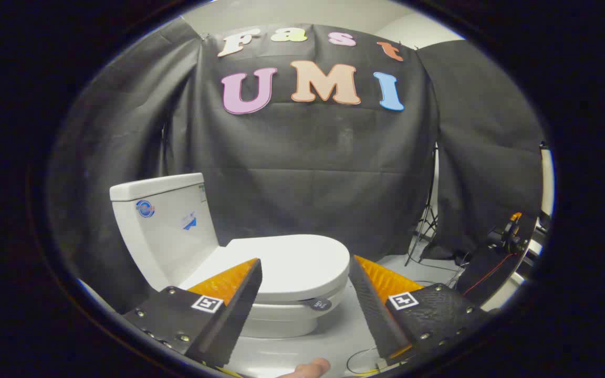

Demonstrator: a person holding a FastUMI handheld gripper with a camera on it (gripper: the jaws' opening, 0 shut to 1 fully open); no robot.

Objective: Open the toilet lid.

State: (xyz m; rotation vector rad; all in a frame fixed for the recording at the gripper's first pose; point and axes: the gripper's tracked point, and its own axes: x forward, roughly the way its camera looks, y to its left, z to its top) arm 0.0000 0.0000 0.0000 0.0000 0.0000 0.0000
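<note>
From the camera on your gripper (305, 268), the two fingers stand wide apart and hold nothing. Just ahead, seen between them, a white toilet (239, 262) stands on the pale floor (344, 336), its lid (294, 265) down flat. The tank (163, 226) rises behind on the left. A fingertip (308, 369) shows below the fingers.
</note>
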